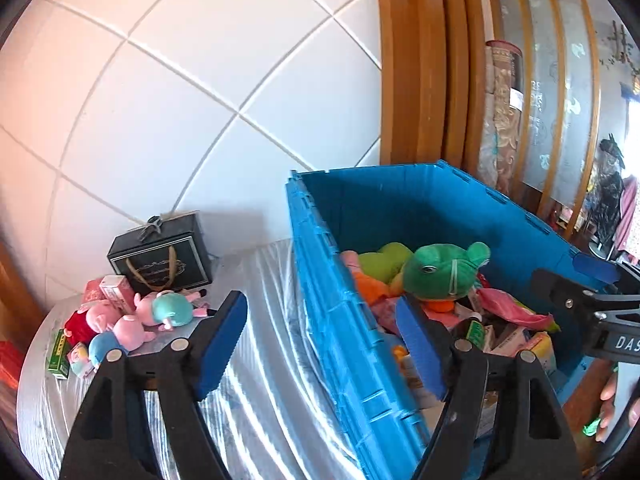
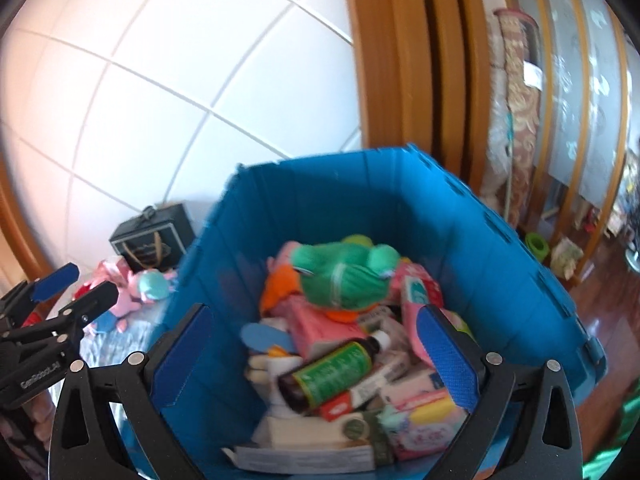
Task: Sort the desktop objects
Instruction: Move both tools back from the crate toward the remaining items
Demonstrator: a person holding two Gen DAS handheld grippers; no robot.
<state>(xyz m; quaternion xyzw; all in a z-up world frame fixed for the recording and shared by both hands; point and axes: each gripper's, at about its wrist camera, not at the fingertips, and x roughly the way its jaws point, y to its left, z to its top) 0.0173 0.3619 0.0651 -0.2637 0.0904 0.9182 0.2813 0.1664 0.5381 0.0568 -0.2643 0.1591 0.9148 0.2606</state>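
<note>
Left tongs [image 1: 324, 336]: spread, nothing between them, straddling the near wall of the blue crate [image 1: 400, 200]. Right tongs [image 2: 312, 356]: spread wide, empty, over the crate's jumble. Green plush frog [image 2: 344, 276]: atop the pile, beyond both. Pink plush toys [image 1: 124, 320]: on the table, left of the left tongs.

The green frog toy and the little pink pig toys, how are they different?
The green frog toy lies inside the blue crate, on top of boxes and other things; the pink pig toys lie outside it, on the table beside a black gift box. The frog is one toy and looks bigger; the pigs are several small ones, huddled together. Both are soft plush toys.
</note>
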